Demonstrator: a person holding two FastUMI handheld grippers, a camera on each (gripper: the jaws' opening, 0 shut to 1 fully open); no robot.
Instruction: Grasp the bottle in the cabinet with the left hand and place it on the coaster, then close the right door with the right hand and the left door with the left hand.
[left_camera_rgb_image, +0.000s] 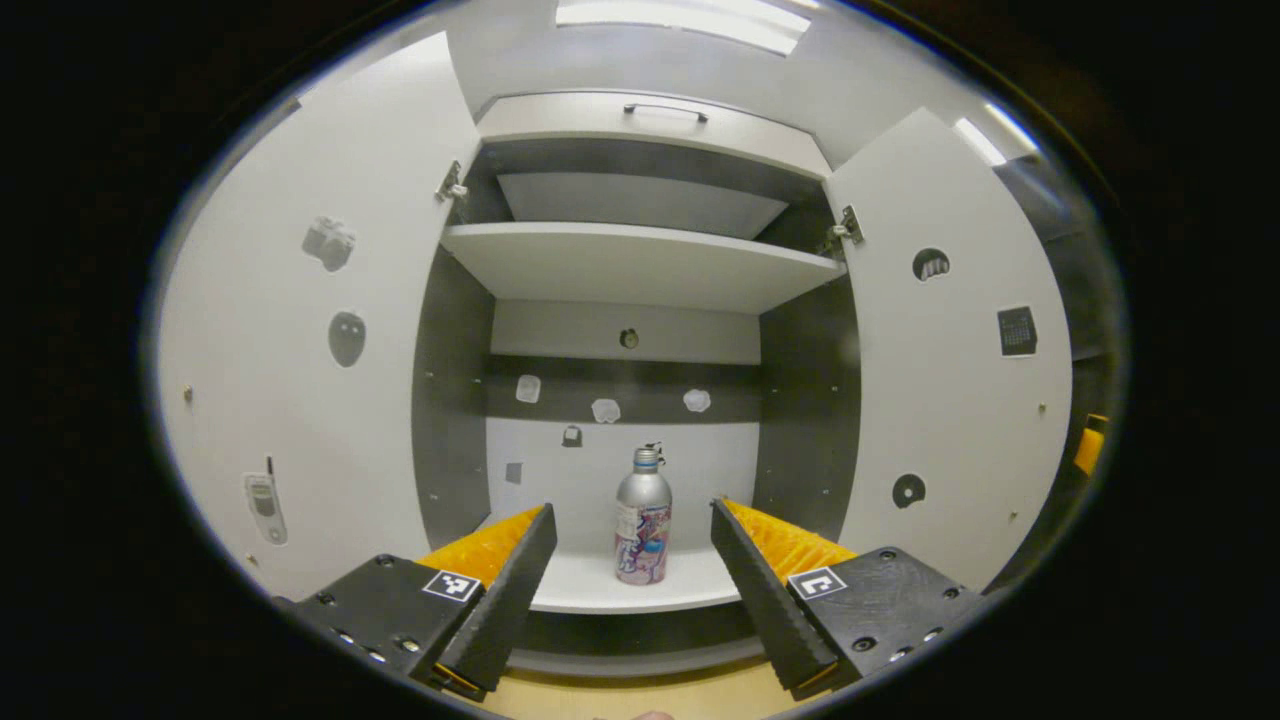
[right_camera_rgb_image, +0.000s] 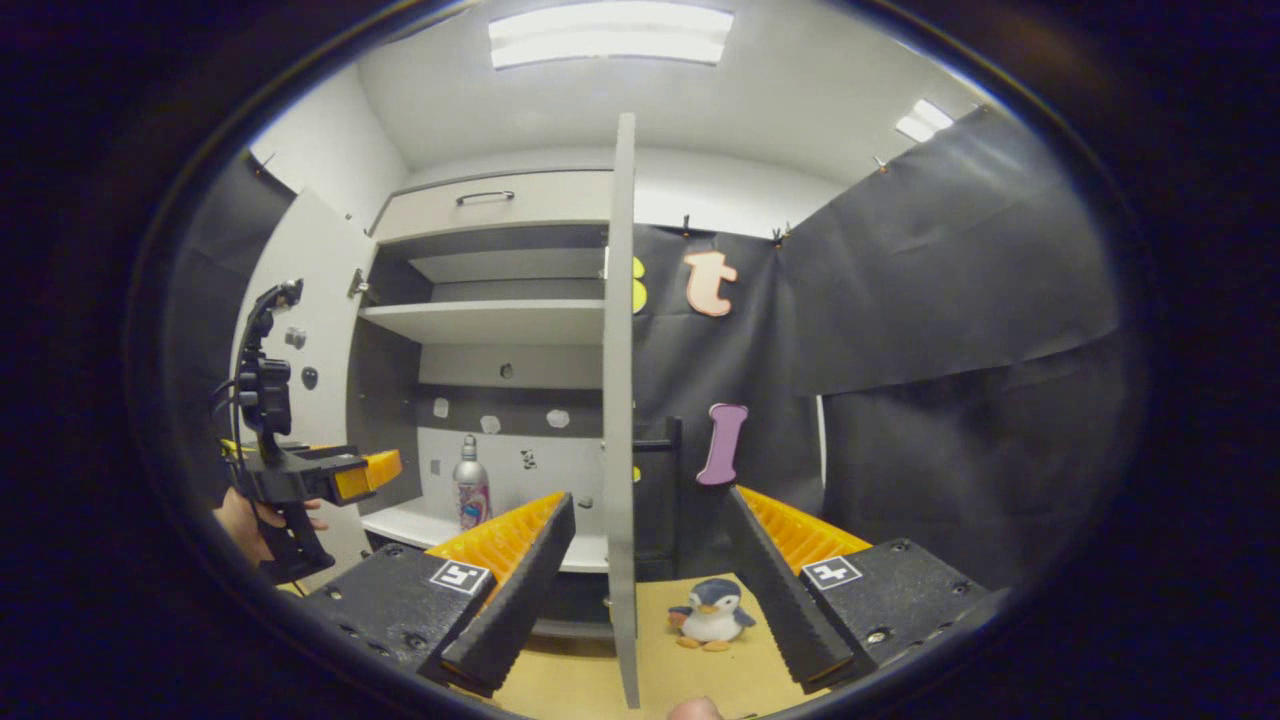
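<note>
A silver bottle (left_camera_rgb_image: 642, 520) with a colourful label stands upright on the bottom shelf (left_camera_rgb_image: 600, 590) of the open cabinet. My left gripper (left_camera_rgb_image: 632, 520) is open in front of the cabinet, its fingers framing the bottle from a distance. Both doors are swung wide: the left door (left_camera_rgb_image: 300, 330) and the right door (left_camera_rgb_image: 950, 360). In the right gripper view my right gripper (right_camera_rgb_image: 648, 510) is open, with the edge of the right door (right_camera_rgb_image: 621, 400) between its fingers but farther off. The bottle (right_camera_rgb_image: 470, 487) and the left gripper (right_camera_rgb_image: 365, 472), held by a hand, appear at the left there.
A small penguin plush (right_camera_rgb_image: 711, 614) sits on the wooden tabletop (right_camera_rgb_image: 690, 670) right of the right door. An upper shelf (left_camera_rgb_image: 640, 260) and a drawer with a handle (left_camera_rgb_image: 665, 110) top the cabinet. Small stickers dot the doors and back wall.
</note>
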